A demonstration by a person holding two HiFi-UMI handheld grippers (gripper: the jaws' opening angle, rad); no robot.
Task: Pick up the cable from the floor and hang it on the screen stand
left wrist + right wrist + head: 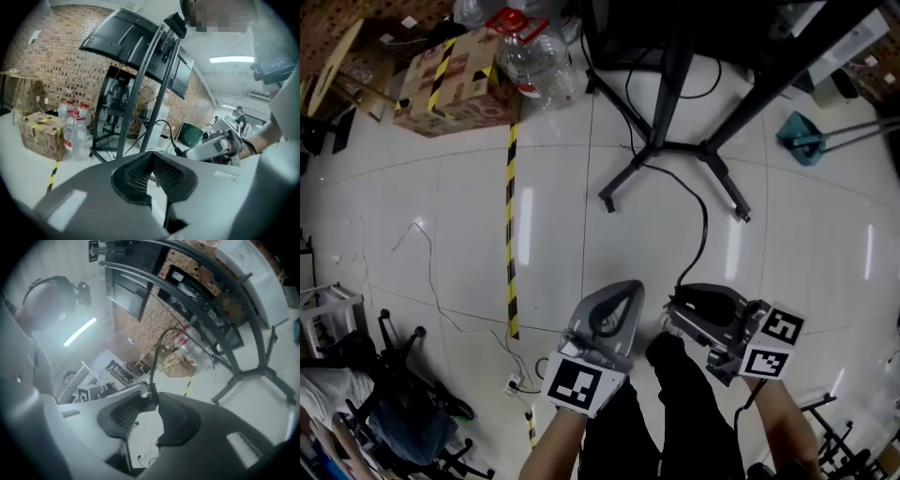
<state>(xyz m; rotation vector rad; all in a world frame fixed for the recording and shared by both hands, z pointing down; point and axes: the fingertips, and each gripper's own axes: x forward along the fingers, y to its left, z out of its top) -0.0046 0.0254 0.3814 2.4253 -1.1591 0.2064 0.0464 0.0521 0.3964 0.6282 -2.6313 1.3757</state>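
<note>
Glossy white tiled floor spreads below both tongs. Right tongs are clamped on the plug end of the thin black cable, holding that end up off the floor; left tongs are closed on nothing. From the grip the cable arcs away to the foot of the black metal screen stand. Pick-up looks done; hanging the cable on the stand is left
</note>
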